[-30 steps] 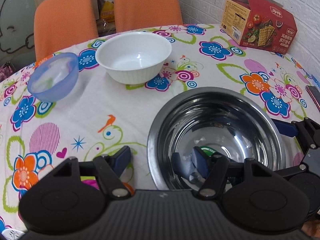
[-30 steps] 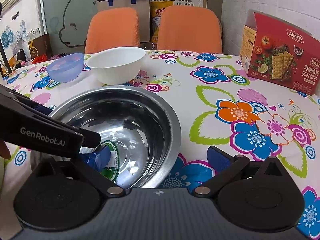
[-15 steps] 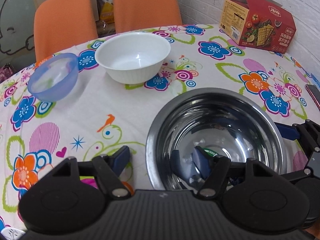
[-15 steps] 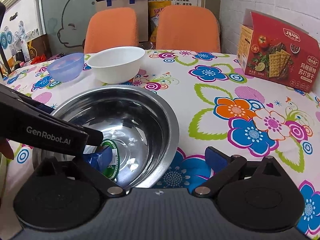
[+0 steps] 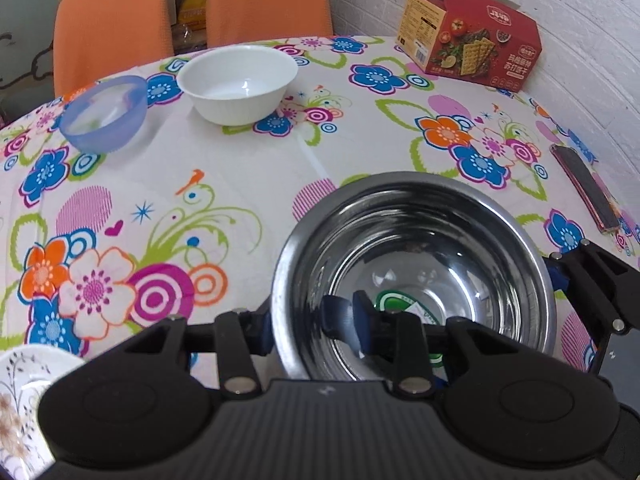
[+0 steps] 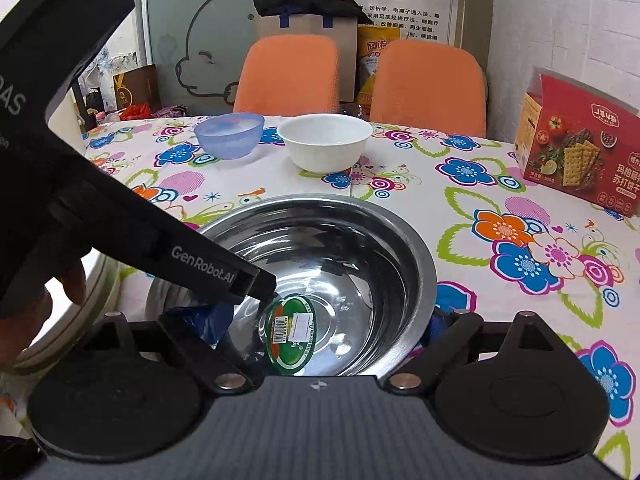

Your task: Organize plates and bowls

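Note:
A large steel bowl (image 5: 420, 240) (image 6: 340, 240) with a green sticker (image 6: 292, 332) on its bottom is between both grippers. My left gripper (image 5: 310, 328) is shut on the bowl's left wall, one finger outside the rim and one inside. The right gripper (image 6: 318, 320) stands open over the bowl's right side, its left finger inside and its right finger just outside the rim. A white bowl (image 5: 238, 84) (image 6: 326, 144) and a blue translucent bowl (image 5: 104, 112) (image 6: 230, 136) stand empty at the far side. A white patterned plate (image 5: 20, 392) (image 6: 108, 276) lies by the near left edge.
The round table wears a flowered cloth (image 5: 224, 184). A red cracker box (image 5: 472, 36) (image 6: 580, 160) stands at the far right by the brick wall, and a phone (image 5: 584, 184) lies near the right edge. Two orange chairs (image 6: 288, 72) (image 6: 428, 84) stand behind the table.
The left gripper's fingers have narrowed onto the bowl's wall. Both cameras have risen and drawn back, the steel bowl has come along towards the near side, and the patterned plate has entered view.

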The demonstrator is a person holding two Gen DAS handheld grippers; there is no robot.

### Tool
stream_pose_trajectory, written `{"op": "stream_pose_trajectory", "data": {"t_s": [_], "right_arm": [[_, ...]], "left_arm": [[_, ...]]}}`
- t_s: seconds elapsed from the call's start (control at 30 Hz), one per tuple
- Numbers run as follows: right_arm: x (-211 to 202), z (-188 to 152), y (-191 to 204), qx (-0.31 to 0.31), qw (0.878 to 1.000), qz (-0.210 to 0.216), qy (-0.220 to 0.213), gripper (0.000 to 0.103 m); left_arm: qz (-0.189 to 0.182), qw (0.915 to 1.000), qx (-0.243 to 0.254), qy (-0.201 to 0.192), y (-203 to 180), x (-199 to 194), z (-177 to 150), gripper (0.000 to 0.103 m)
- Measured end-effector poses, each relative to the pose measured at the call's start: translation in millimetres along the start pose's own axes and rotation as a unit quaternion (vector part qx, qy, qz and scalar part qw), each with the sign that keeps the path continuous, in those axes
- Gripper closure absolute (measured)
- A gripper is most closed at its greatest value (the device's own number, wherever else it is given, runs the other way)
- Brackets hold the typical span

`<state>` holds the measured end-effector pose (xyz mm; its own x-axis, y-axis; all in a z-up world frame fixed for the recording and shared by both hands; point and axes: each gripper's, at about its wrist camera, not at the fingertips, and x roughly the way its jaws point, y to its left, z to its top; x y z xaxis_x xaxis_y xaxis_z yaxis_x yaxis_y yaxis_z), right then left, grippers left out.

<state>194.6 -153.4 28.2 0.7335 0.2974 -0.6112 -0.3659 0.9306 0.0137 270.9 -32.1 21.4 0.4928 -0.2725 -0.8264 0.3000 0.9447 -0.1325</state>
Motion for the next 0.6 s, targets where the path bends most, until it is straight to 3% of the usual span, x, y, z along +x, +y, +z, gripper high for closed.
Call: {"op": "stream_pose_trajectory", "data": {"t_s": [0.2, 0.6], "right_arm": [[-14.1, -18.0, 1.4, 0.014, 1.0, -0.003, 0.007, 0.023], [4.3, -19.0, -10.5, 0.03, 0.999, 0.0, 0.02, 0.023]], "left_arm": [[0.002, 0.9998, 0.017, 0.004, -14.6, -2.8, -19.6, 0.072], [0.034, 0.9992, 0.02, 0.003, -17.9, 11.8, -11.5, 0.072]]}}
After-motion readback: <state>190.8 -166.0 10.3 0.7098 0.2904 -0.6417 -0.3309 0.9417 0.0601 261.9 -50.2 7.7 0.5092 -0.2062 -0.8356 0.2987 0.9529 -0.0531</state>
